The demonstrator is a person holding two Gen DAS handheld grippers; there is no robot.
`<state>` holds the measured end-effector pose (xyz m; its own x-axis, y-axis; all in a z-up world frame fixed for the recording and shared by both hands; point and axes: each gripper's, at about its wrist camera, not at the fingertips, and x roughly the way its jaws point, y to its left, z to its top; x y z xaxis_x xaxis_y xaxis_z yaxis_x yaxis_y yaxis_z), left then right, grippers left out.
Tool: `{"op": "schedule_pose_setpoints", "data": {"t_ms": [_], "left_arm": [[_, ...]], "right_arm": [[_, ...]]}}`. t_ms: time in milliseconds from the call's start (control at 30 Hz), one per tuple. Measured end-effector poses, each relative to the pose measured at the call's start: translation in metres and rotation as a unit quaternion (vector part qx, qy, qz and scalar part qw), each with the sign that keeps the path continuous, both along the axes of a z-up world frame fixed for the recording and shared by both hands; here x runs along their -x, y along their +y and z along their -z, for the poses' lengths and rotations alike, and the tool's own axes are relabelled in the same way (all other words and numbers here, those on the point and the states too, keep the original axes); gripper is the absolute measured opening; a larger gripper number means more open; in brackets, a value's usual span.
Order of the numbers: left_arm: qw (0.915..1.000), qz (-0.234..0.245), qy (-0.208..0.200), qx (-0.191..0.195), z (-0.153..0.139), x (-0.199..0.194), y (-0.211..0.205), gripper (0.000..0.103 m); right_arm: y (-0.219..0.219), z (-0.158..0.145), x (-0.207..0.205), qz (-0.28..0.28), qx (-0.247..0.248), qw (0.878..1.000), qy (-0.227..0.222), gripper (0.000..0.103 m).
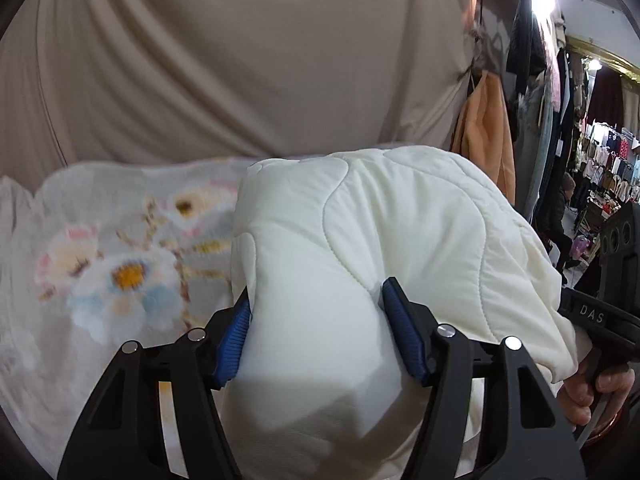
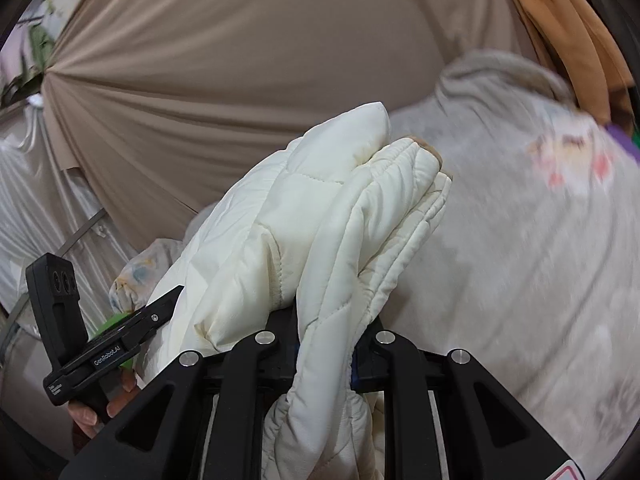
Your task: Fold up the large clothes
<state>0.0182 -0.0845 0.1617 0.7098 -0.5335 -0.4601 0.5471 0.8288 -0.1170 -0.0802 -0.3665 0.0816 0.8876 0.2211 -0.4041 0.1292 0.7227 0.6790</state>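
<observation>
A cream-white quilted jacket [image 1: 400, 208] is bunched up and held above the bed. In the left wrist view my left gripper [image 1: 316, 292] pinches a thick bulge of it, and both blue pads [image 1: 236, 340] press into the fabric. In the right wrist view my right gripper [image 2: 332, 336] is shut on a folded edge of the jacket [image 2: 320, 220], which drapes over and hides most of its fingers. A sliver of blue pad [image 2: 353, 372] shows at the right. Each view shows the other gripper and the hand holding it at its edge.
A pale floral sheet [image 1: 120, 272] covers the bed under the jacket, seen also as the sheet [image 2: 520, 260]. A beige curtain [image 1: 240, 60] hangs behind. An orange garment [image 1: 484, 128] hangs at the right, with shop clothing racks [image 1: 600, 160] and a seated person [image 1: 564, 216] beyond.
</observation>
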Motion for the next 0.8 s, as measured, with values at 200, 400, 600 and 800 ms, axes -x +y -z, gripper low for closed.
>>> {"op": "schedule_pose_setpoints", "data": {"t_ms": [200, 400, 600, 800], "left_arm": [[0.9947, -0.026, -0.097, 0.024, -0.065, -0.01, 0.042, 0.059], [0.9732, -0.071, -0.216, 0.036, -0.107, -0.03, 0.087, 0.059], [0.9616, -0.12, -0.245, 0.025, -0.1, -0.091, 0.121, 0.059], [0.9766, -0.159, -0.145, 0.006, -0.016, -0.192, 0.141, 0.058]], "right_arm": [[0.015, -0.079, -0.035, -0.005, 0.056, 0.994, -0.094, 0.017], [0.032, -0.132, -0.093, -0.025, 0.066, 0.979, -0.191, 0.017], [0.052, -0.125, -0.192, -0.077, 0.001, 0.972, -0.222, 0.017], [0.091, -0.04, -0.3, -0.116, -0.044, 0.981, -0.151, 0.017]]}}
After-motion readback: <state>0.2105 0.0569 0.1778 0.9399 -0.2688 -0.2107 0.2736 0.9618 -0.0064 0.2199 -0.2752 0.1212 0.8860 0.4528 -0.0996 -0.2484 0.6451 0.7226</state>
